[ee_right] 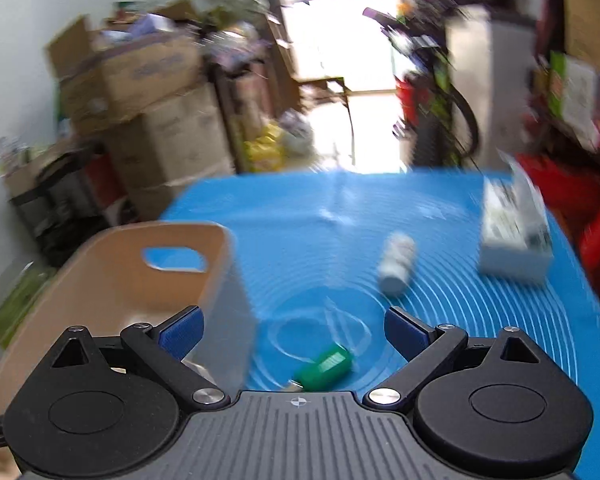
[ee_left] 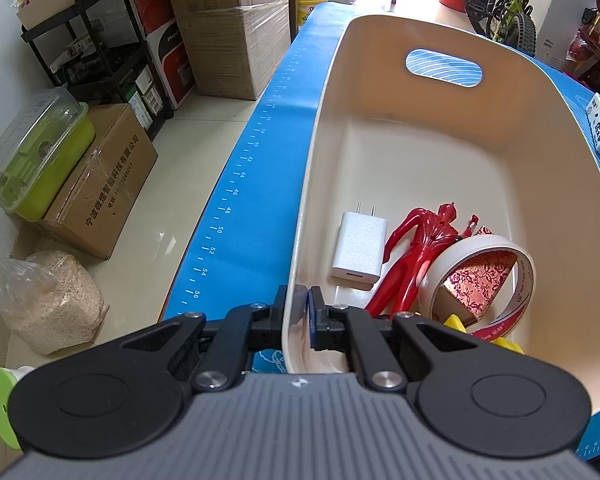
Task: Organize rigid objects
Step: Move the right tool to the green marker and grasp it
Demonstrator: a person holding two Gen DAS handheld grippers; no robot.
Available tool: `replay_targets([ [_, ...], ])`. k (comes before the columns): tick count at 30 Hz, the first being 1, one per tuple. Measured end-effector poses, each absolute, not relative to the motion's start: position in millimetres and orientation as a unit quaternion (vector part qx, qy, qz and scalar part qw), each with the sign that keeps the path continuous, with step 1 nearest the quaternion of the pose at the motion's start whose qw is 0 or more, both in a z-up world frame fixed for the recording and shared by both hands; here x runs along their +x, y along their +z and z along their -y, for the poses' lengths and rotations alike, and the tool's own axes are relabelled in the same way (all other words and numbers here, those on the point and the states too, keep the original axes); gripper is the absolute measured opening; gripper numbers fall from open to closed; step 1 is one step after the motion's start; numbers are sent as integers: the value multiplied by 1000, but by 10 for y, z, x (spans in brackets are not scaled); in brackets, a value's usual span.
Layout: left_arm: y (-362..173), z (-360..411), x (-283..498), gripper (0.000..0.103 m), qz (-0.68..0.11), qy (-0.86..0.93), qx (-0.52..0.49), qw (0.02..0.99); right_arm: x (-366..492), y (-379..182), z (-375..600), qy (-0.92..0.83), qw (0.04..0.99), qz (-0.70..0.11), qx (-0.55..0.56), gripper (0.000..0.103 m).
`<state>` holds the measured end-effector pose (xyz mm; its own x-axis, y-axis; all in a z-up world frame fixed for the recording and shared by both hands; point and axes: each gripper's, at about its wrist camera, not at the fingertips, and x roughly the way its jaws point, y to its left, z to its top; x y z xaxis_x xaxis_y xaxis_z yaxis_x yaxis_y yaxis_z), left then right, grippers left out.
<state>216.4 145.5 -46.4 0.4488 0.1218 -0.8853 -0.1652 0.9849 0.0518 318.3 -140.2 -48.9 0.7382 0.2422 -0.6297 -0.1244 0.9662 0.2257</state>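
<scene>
**Left gripper clamped on bin rim; right gripper spread wide above blue mat**

Left wrist view, from left to right. Far to the left of the jaws, below table level: pale floor tiles, cardboard boxes (ee_left: 100, 184), a green lidded container (ee_left: 36, 152). Nearer the jaws, the blue mat (ee_left: 260, 184) with a white ruler scale running along its left edge. Left gripper (ee_left: 302, 308) clenched on the near-left rim of the cream bin (ee_left: 560, 168), one finger outside the wall, one inside. Just ahead and right of the jaws, on the bin floor: a white charger plug (ee_left: 358, 250), prongs pointing away. Beside it to the right, touching or nearly so, a red toy figure (ee_left: 416, 256) lying flat. Further right, a roll of tape (ee_left: 488, 284) leaning over a red patterned box (ee_left: 476, 284). Small yellow pieces (ee_left: 456, 322) close to the right finger. Far half of the bin floor bare, up to the handle slot in the end wall.

Right wrist view, motion-blurred, from left to right. Cream bin (ee_right: 148, 280) ahead and left of the jaws, its right wall standing by the left finger. Right gripper (ee_right: 294, 332) released, fingers spread wide, nothing between them. Directly between and just below the jaws, a green capped object (ee_right: 326, 366) lying on the blue mat (ee_right: 320, 240). Ahead and slightly right, well apart, a white bottle (ee_right: 396, 268) on its side. Further right, near the mat's right edge, a white carton (ee_right: 512, 240). Open mat between these items.
</scene>
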Motion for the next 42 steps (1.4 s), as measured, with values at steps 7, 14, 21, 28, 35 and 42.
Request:
replay_targets([
  [7,-460,-1433,2174,11,-519,85,-20,850,3413,-1067,1507,60,916,-390,69,96],
  [14,-466,-1435,2164,11,-519,84,-16,851,3510,-1254,1301,63,913,-402,29,93],
  [21,-465,-1425,2166,11,-519,84,-15,850,3554,-1384,1145,57,909,-413,8,81],
  [28,-466,-1427,2168,11,-518,85,-17,851,3499,-1389,1051,67,912,-404,-25,53],
  [35,-453,-1413,2174,11,-518,84,-18,851,3441,-1361,1012,74,913,-401,-28,35],
  [42,-453,-1413,2173,11,-518,84,-18,851,3429,-1341,1086,66,913,-401,-26,34],
])
